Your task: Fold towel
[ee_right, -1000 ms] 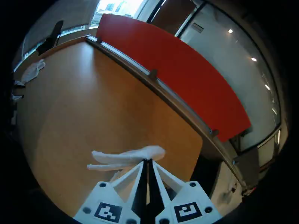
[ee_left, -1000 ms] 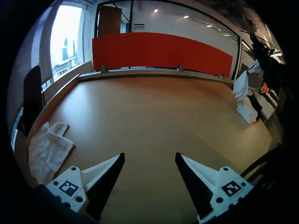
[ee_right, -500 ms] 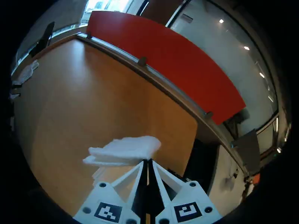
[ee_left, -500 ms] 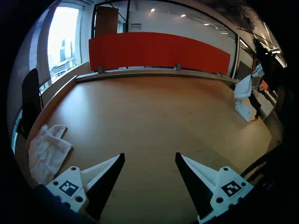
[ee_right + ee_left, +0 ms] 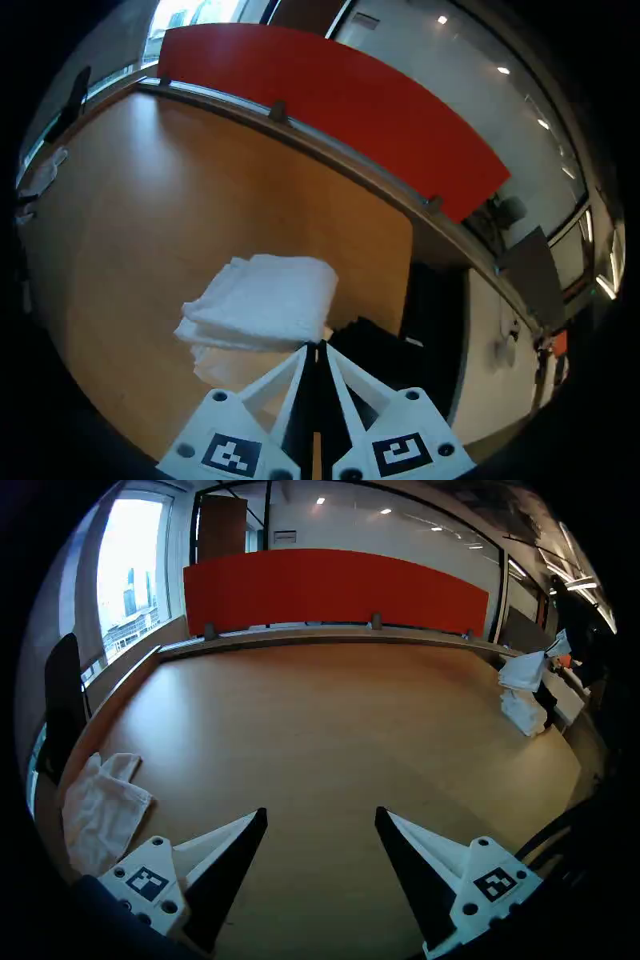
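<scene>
At the table (image 5: 320, 720) we count three towels: one crumpled towel (image 5: 100, 808) near the wide-open, empty left gripper (image 5: 320, 812), one folded towel (image 5: 264, 308) clamped in the right gripper (image 5: 318, 346), one lower towel (image 5: 224, 368) beneath it.

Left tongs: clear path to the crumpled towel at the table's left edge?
Probably yes. The left tongs are open and the crumpled towel lies close off to their left, with bare table between. They point past it, so they would likely need to swing left first.
</scene>
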`<state>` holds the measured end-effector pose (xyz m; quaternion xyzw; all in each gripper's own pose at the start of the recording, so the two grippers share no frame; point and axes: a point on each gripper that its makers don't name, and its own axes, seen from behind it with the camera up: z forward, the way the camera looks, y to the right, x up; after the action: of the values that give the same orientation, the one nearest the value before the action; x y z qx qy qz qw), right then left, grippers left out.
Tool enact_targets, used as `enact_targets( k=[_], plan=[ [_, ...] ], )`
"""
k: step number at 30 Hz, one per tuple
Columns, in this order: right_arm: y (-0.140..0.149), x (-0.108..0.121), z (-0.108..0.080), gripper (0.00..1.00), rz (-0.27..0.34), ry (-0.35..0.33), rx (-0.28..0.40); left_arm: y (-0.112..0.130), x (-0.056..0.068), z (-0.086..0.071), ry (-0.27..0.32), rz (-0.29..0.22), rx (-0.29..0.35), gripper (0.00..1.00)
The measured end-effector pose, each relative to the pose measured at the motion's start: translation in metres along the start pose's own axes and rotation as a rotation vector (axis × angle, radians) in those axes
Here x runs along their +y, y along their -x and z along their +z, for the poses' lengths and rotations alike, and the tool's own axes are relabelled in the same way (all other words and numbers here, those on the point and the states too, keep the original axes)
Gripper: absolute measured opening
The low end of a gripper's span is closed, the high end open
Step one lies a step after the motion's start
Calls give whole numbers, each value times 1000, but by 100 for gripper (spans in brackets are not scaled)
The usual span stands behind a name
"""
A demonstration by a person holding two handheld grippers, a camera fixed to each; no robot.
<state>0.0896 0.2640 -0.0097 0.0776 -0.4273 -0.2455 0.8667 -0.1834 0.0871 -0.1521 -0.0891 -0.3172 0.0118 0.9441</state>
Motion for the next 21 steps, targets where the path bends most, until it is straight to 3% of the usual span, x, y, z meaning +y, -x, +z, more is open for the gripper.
enact_targets(
  k=[21],
  plan=[
    [77,-16,19,2,133,7,-85,4,-4,-4,-7,16,-14,100]
  ],
)
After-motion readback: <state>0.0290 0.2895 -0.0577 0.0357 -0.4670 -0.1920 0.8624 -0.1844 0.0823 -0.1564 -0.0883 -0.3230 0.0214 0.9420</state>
